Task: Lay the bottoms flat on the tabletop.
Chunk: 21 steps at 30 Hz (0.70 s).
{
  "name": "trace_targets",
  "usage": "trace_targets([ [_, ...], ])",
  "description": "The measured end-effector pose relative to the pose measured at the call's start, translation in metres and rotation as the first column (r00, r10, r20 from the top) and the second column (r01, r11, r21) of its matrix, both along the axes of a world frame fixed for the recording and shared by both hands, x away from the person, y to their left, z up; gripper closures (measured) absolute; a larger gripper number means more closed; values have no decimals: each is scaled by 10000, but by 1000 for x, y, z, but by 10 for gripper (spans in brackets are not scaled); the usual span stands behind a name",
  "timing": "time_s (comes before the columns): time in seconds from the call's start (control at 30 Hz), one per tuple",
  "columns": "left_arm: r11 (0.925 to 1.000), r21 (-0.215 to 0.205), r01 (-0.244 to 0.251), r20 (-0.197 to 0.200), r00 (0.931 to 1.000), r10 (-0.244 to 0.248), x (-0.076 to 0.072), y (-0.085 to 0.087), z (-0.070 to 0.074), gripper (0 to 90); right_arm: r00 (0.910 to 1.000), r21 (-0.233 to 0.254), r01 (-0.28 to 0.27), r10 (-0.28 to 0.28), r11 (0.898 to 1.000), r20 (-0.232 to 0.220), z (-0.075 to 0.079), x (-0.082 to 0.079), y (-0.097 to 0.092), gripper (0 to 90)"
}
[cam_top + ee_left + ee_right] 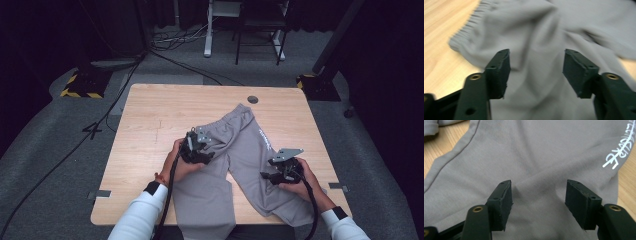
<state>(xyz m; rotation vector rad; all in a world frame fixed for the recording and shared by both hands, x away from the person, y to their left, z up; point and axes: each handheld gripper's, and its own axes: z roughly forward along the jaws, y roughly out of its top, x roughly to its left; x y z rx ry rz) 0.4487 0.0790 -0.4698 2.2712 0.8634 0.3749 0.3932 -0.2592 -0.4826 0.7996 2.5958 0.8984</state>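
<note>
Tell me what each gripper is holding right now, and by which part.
Nothing is held. The left gripper and right gripper both stand open over the grey trousers, with fabric under the gap between the jaws but not pinched.

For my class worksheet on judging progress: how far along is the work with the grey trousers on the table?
Done: the grey trousers lie on the wooden table, legs spread apart and hanging over the near edge. In hand: the left hand-held gripper hovers over one leg and the right hand-held gripper over the other, both with jaws open and no cloth pinched. Left: no fold shows yet, so grasping and probably folding remain.
</note>
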Motion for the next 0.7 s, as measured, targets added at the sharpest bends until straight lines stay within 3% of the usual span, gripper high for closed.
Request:
trace_targets([
  [0.07,9992,-145,-368,-184,9992,365,15,2,-3,462,10000,15,8,-8,10000,-56,-1,0,-1,383],
  [0.17,9967,270,-762,-314,9965,771,34,2,-11,498,9999,57,9,-9,10000,-115,-2,0,-2,383],
  [0.23,9953,319,-914,-443,9947,928,44,3,-16,507,9999,98,-24,26,9999,-157,-2,1,-2,384],
  [0.37,9865,601,-1524,-184,9879,1538,62,9,-17,541,9994,209,2,5,9998,-343,-3,1,-5,384],
  [0.47,9648,1107,-2385,89,9710,2390,78,23,-15,545,9983,336,86,-67,9994,-573,-3,1,-9,384],
  [0.57,9335,1554,-3232,184,9457,3244,95,43,-13,534,9979,316,130,-109,9994,-638,-4,-2,-13,380],
  [0.67,8854,2267,-4058,286,9114,4104,111,60,-9,521,9980,306,124,-105,9995,-630,-4,-7,-16,380],
  [0.7,8668,2385,-4379,314,8956,4438,114,65,-8,496,9979,305,145,-125,9994,-635,-4,-9,-17,380],
])
